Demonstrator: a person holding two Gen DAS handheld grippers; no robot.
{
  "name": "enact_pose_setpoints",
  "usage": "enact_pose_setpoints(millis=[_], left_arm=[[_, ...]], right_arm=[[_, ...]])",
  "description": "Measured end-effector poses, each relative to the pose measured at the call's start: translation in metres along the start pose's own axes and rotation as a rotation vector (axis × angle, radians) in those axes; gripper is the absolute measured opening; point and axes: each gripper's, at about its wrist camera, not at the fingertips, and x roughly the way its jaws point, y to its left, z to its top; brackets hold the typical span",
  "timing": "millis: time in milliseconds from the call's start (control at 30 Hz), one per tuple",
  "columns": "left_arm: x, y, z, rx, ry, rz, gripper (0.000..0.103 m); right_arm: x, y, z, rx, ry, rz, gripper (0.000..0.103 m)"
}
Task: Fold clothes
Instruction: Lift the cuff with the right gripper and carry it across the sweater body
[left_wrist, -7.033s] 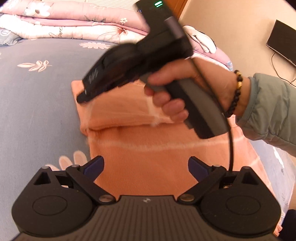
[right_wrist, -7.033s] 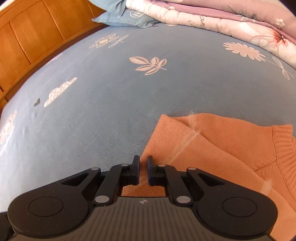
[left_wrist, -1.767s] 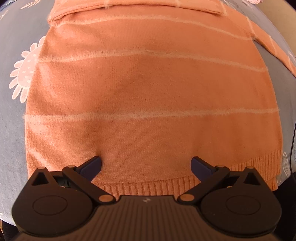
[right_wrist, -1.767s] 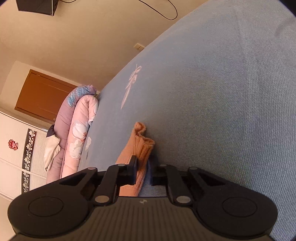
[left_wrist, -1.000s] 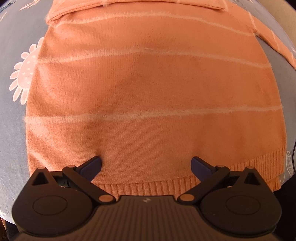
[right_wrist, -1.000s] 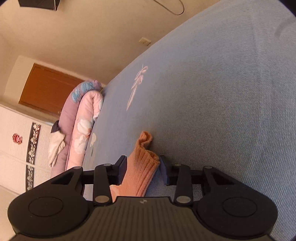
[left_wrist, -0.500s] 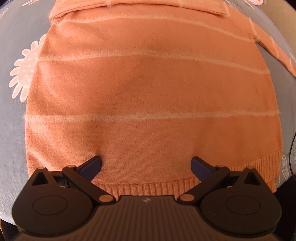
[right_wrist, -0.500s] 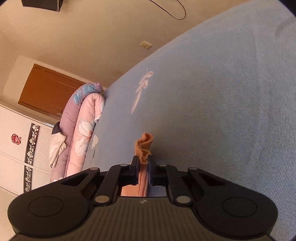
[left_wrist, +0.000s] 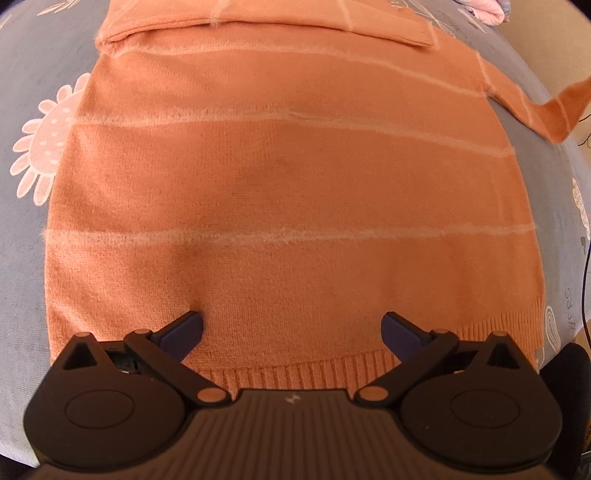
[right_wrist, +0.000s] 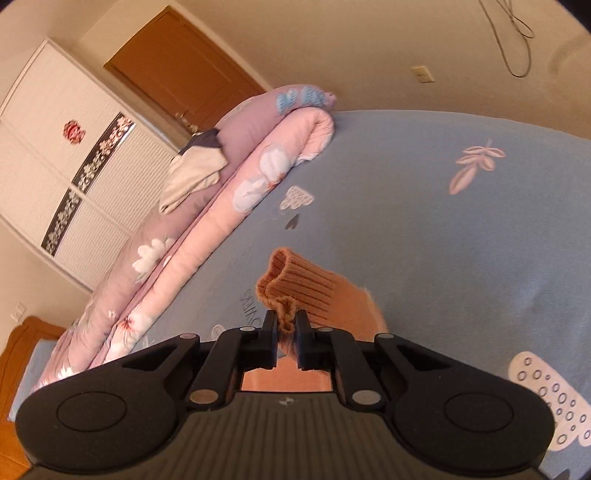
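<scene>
While the right gripper (right_wrist: 286, 334) clamps the ribbed cuff (right_wrist: 295, 284) at twelve o'clock, the soft orange striped knit sweater (left_wrist: 288, 192) drapes limply; left gripper (left_wrist: 291, 326) gapes empty.

The sweater (left_wrist: 288, 177) lay flat on the bedsheet (left_wrist: 22, 229) with its hem nearest the left gripper (left_wrist: 291, 328), one sleeve (left_wrist: 546, 114) rose off to its right, and the rolled quilt (right_wrist: 221, 206) lay along the bed's far edge.

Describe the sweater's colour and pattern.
The sweater is orange knit with thin, pale horizontal stripes and a ribbed hem, clearest in the left wrist view.
</scene>
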Motion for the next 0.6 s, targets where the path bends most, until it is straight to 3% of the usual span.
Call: enact_pose_setpoints(millis=[567,600], left_arm=[[0.010,-0.002,0.004,0.073,-0.020,-0.129,0.102],[-0.004,-0.007,0.031,0.070,-0.023,-0.135,0.102]], right_arm=[[0.094,0.211,-0.086,-0.283,0.213,0.072,0.012],[0.099,0.223,-0.092,-0.300,0.224,0.078,0.012]])
